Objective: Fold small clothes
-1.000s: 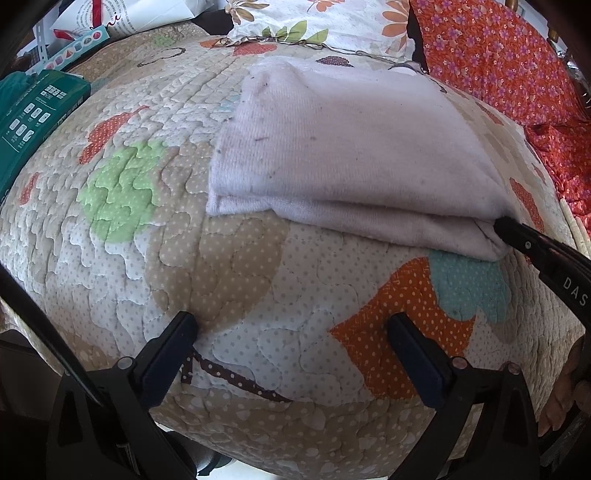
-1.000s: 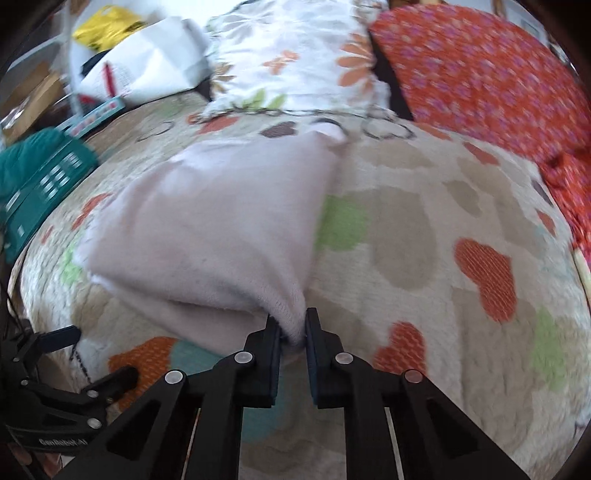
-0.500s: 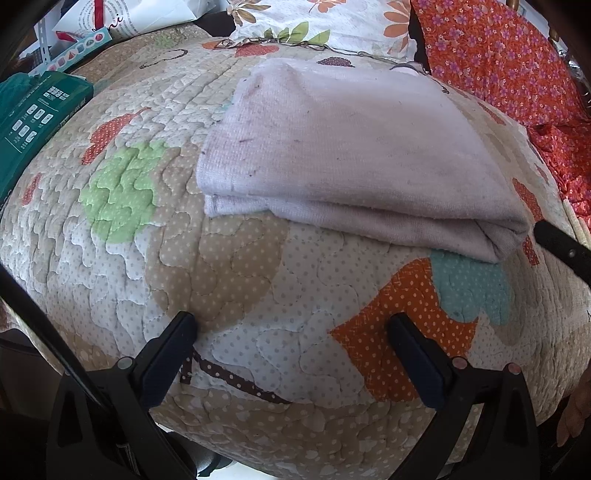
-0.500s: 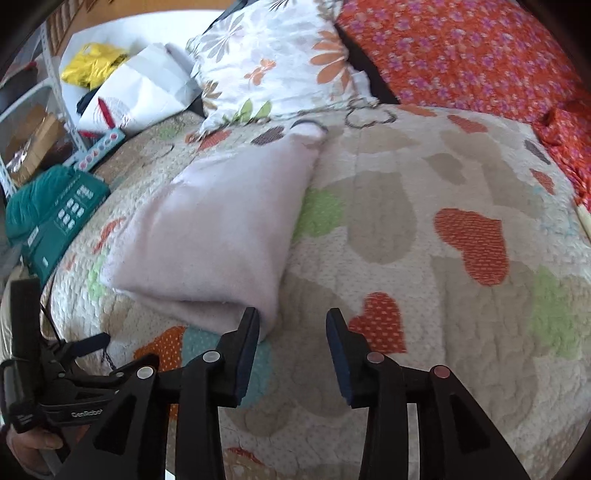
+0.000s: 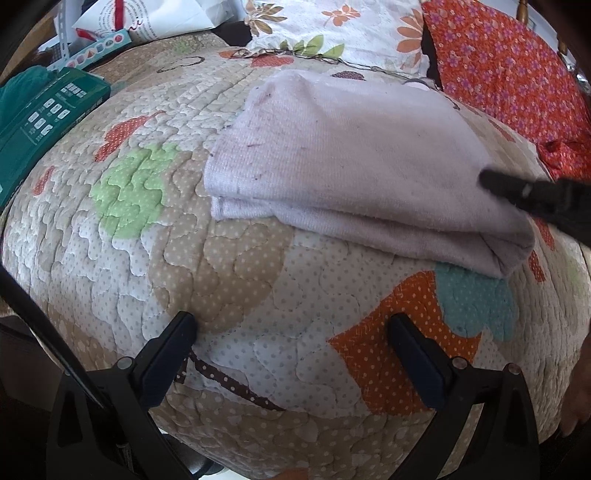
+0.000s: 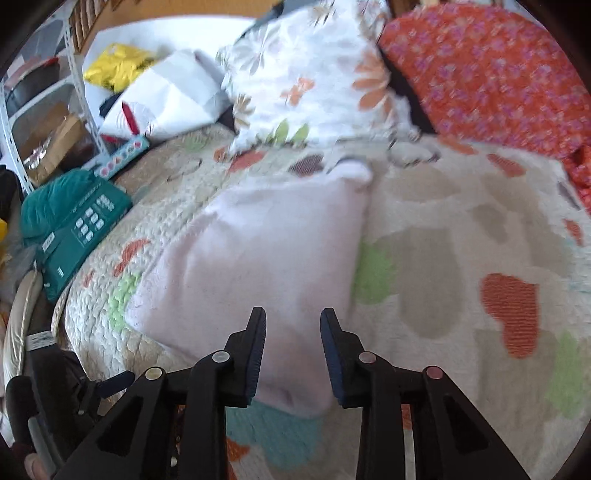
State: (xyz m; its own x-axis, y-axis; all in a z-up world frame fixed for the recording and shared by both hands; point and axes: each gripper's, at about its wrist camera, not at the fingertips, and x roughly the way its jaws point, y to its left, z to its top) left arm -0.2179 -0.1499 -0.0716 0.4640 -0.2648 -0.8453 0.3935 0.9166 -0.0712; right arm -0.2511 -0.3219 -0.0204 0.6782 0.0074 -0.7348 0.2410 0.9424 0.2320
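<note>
Soft ribbed lilac cloth (image 5: 351, 162), folded rect., on quilt (image 5: 221, 288).

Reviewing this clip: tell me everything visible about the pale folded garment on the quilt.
The folded garment is a pale lilac-white, fine-ribbed knit with a few dark lint specks. It lies flat on the patchwork quilt, folded into a thick rectangle, its layered edges stacked along the near side and a rounded fold at the near right corner. A floral pillow sits beyond it. The right claw, its jaws having just been closing but apart, hangs over that corner without pinching it. The left claw stands open, short of it.
</note>
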